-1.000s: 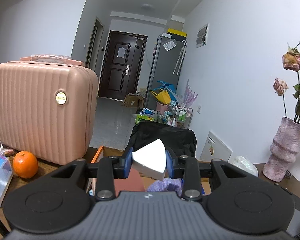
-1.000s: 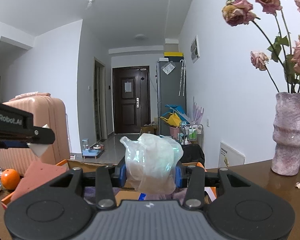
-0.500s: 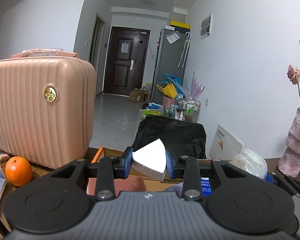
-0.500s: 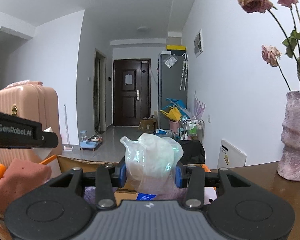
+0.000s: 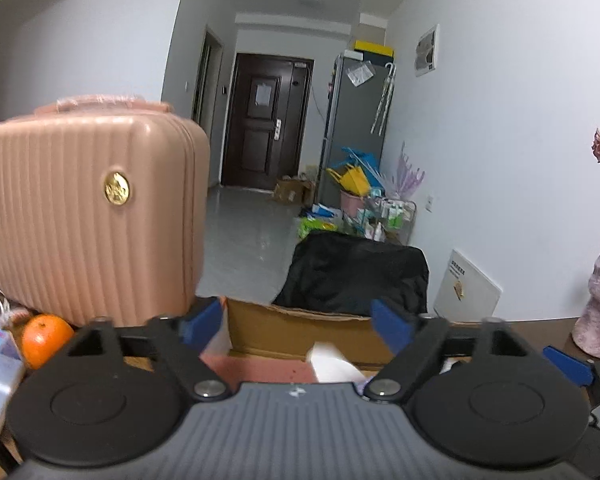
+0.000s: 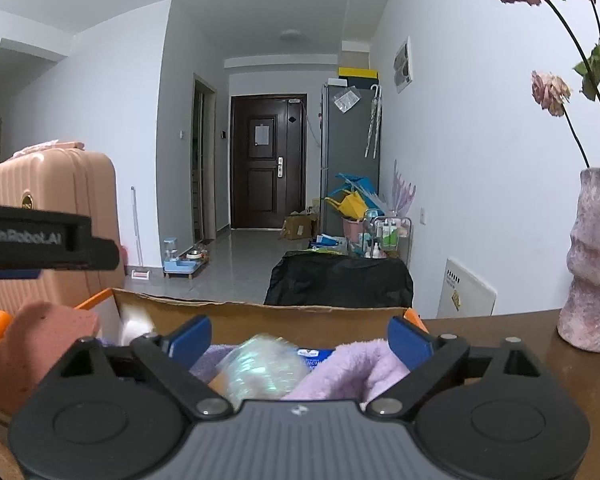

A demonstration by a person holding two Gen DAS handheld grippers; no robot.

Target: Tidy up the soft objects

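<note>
A cardboard box (image 5: 300, 330) (image 6: 300, 316) stands on the brown table right in front of both grippers. My left gripper (image 5: 298, 326) is opening, jaws wide, nothing between them; the white wedge sponge (image 5: 332, 362) lies blurred just below, inside the box beside a pink sponge (image 5: 256, 368). My right gripper (image 6: 300, 338) is opening too, its blue pads apart. The crumpled clear plastic bag (image 6: 260, 372) sits blurred below them in the box, next to a lilac fluffy cloth (image 6: 352, 368). The pink sponge (image 6: 40, 348) and white sponge (image 6: 134, 322) show at the box's left.
A pink ribbed suitcase (image 5: 88, 216) stands left of the box, an orange (image 5: 44, 340) at its foot. A purple vase (image 6: 592, 264) with dried roses stands on the table at right. The left gripper's body (image 6: 40, 244) reaches in from the left. A black-covered chair (image 5: 356, 276) is behind the box.
Both grippers have opened. The white sponge dropped out of the left one and the plastic bag out of the right one, both into the box. Both grippers edged toward the box.
</note>
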